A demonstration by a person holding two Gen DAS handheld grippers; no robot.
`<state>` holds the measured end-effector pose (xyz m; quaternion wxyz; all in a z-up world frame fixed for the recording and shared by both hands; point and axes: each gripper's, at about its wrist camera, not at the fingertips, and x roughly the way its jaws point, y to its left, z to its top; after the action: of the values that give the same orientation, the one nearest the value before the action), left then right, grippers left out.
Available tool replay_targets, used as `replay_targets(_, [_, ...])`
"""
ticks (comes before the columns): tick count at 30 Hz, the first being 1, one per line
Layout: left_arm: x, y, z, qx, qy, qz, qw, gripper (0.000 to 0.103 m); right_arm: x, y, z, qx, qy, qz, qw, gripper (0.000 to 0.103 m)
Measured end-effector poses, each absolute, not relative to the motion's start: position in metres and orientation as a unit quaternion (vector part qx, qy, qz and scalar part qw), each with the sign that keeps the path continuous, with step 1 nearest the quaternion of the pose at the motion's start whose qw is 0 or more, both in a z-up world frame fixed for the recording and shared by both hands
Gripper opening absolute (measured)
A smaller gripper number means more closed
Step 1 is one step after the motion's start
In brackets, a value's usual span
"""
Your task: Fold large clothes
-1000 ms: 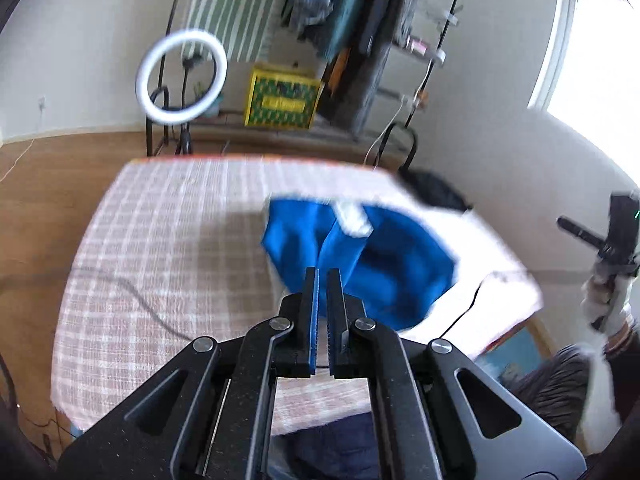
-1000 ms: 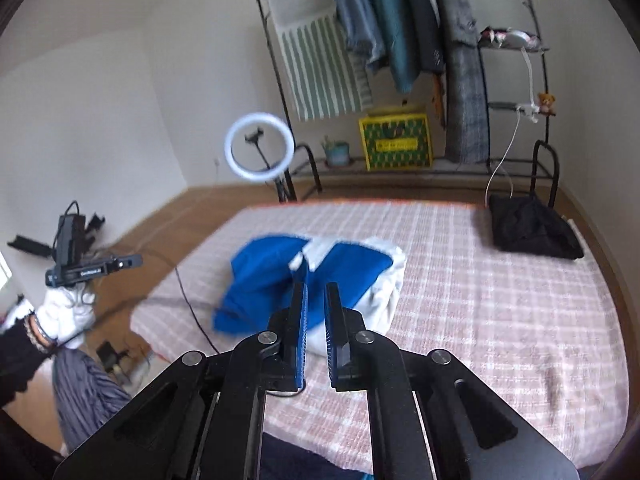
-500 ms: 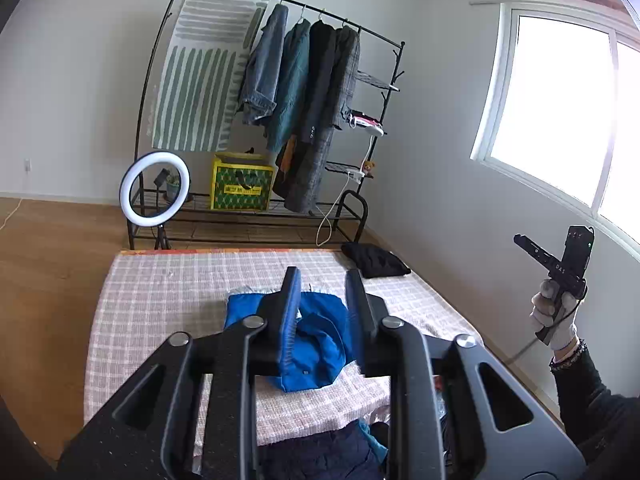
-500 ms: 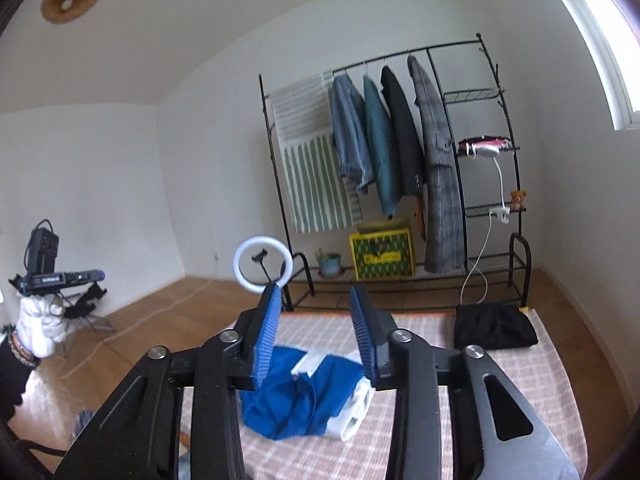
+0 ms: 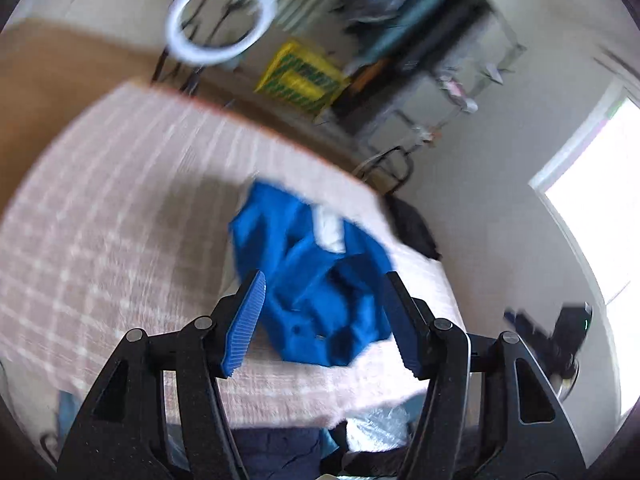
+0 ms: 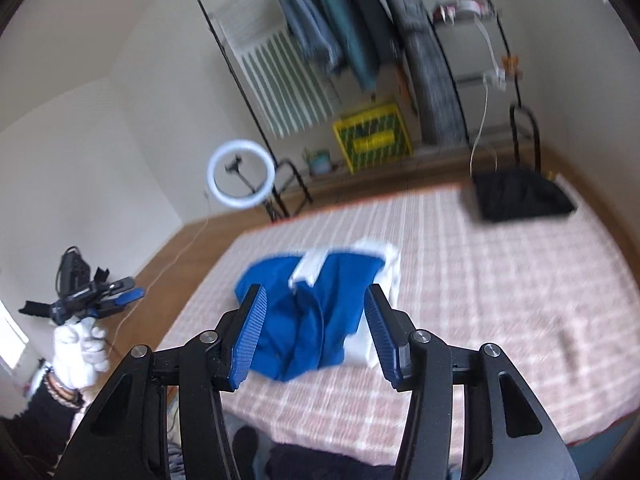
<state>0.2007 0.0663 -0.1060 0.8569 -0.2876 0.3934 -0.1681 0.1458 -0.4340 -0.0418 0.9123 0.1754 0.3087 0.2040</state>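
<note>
A crumpled blue and white garment (image 5: pixel 316 276) lies on the checked bed cover (image 5: pixel 100 240) near the front edge. It also shows in the right wrist view (image 6: pixel 312 320). My left gripper (image 5: pixel 324 324) is open and empty, held above the garment. My right gripper (image 6: pixel 314 336) is open and empty, also above the garment and clear of it. The left gripper shows from outside in the right wrist view (image 6: pixel 84 296), held in a white-gloved hand. Both views are blurred by motion.
A folded black cloth (image 6: pixel 520 196) lies at the bed's far right corner. A ring light (image 6: pixel 242 174), a yellow crate (image 6: pixel 374 138) and a clothes rack (image 6: pixel 360 32) stand beyond the bed. Wooden floor (image 5: pixel 48 76) lies to the left.
Both grippers went from shut to wide open. Both tilted up to show the room half a second ago, then swung back down toward the garment.
</note>
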Motion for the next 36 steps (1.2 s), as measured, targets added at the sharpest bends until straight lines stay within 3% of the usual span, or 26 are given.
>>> replay_targets(10, [0.278, 0.07, -0.236, -0.355, 0.484, -0.145, 0.786, 0.062, 0.221, -0.374, -0.181, 0.223, 0.471, 0.187, 0.833, 0.05])
replay_targets(17, [0.305, 0.07, -0.278, -0.436, 0.502, -0.161, 0.73, 0.06, 0.243, -0.378, -0.224, 0.278, 0.499, 0.195, 0.797, 0.053])
replay_targets(20, [0.307, 0.062, -0.276, -0.432, 0.503, -0.179, 0.727, 0.036, 0.244, -0.382, -0.226, 0.29, 0.492, 0.202, 0.796, 0.053])
replay_targets(22, [0.306, 0.058, -0.27, -0.428, 0.498, -0.186, 0.731, 0.03, 0.24, -0.385, -0.224, 0.295, 0.486, 0.203, 0.797, 0.053])
replay_targets(24, [0.309, 0.054, -0.267, -0.415, 0.497, -0.183, 0.739, 0.015, 0.235, -0.385, -0.224, 0.303, 0.479, 0.213, 0.796, 0.053])
replay_targets(27, [0.306, 0.052, -0.264, -0.409, 0.495, -0.173, 0.747, 0.007, 0.235, -0.381, -0.225, 0.3, 0.478, 0.217, 0.796, 0.053])
replay_targets(28, [0.303, 0.052, -0.263, -0.412, 0.492, -0.17, 0.747, 0.006, 0.236, -0.381, -0.224, 0.295, 0.477, 0.216, 0.799, 0.043])
replay_targets(29, [0.299, 0.051, -0.26, -0.418, 0.489, -0.169, 0.747, 0.003, 0.237, -0.38, -0.222, 0.29, 0.474, 0.22, 0.802, 0.008])
replay_targets(30, [0.295, 0.05, -0.257, -0.423, 0.487, -0.167, 0.745, 0.002, 0.239, -0.378, -0.221, 0.288, 0.478, 0.238, 0.795, 0.003])
replay_targets(36, [0.27, 0.038, -0.276, -0.402, 0.517, -0.152, 0.74, 0.0, 0.239, -0.391, -0.194, 0.284, 0.438, 0.255, 0.814, 0.002])
